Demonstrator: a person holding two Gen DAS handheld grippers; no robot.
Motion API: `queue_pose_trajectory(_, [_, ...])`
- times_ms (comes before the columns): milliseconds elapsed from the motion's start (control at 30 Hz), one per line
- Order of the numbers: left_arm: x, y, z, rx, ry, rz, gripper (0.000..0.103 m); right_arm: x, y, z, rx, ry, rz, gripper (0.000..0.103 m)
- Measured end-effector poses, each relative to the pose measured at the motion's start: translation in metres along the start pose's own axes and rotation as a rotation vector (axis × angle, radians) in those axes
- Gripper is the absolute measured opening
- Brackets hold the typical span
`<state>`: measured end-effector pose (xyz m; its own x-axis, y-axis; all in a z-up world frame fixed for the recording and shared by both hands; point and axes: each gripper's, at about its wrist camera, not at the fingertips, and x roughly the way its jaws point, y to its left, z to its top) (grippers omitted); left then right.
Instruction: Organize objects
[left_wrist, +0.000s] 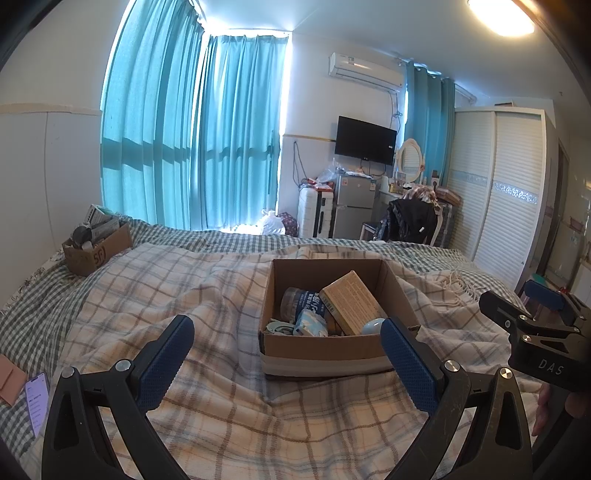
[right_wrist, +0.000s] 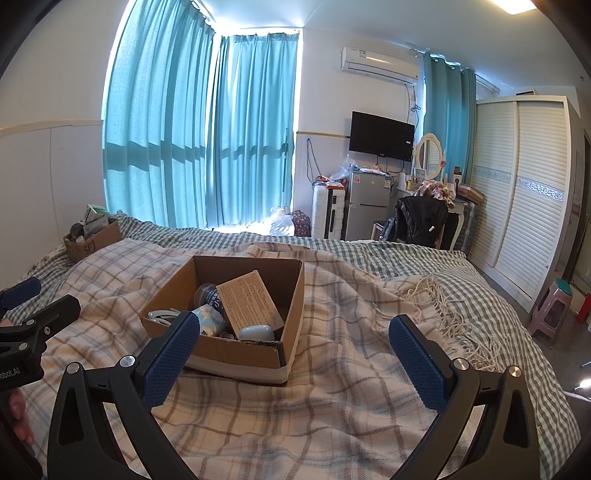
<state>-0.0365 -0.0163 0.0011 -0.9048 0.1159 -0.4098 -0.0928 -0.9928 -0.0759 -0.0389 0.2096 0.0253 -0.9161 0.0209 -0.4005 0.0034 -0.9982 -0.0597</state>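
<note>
An open cardboard box (left_wrist: 325, 350) sits on the plaid blanket on the bed; it also shows in the right wrist view (right_wrist: 236, 354). Inside lie a tan flat carton (left_wrist: 351, 301) (right_wrist: 251, 301), a blue-labelled bottle (left_wrist: 303, 301), a light blue packet (left_wrist: 310, 325) (right_wrist: 210, 319) and a pale blue rounded case (left_wrist: 373, 326) (right_wrist: 256, 332). My left gripper (left_wrist: 288, 354) is open and empty, just short of the box. My right gripper (right_wrist: 295, 354) is open and empty, to the right of the box. The right gripper also shows in the left wrist view (left_wrist: 532, 314).
A second cardboard box (left_wrist: 98, 249) (right_wrist: 92, 240) full of items stands at the bed's far left. A phone (left_wrist: 37, 400) lies at the left edge of the bed. Beyond the bed are a fridge (left_wrist: 354, 206), a chair with a black jacket (left_wrist: 410, 221), a wardrobe (left_wrist: 498, 192) and a pink stool (right_wrist: 554, 306).
</note>
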Motion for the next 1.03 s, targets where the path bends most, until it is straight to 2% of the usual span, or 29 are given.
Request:
queue_pose_trajectory(567, [0.0021, 0.0043, -0.0019, -0.039, 0.005, 0.006, 0.103, 0.0013, 0.0008, -0.0025, -0.002, 0.004, 0.001, 0.103])
queue_pose_trajectory(767, [0.0015, -0.0012, 0.0004, 0.008, 0.002, 0.048, 0.103, 0.0042, 0.0024, -0.0031, -0.006, 0.010, 0.003, 0.103])
queue_pose_trajectory(1033, [0.0034, -0.0039, -0.0008, 0.027, 0.009, 0.036, 0.103, 0.0050, 0.0037, -0.0032, -0.009, 0.016, 0.002, 0.103])
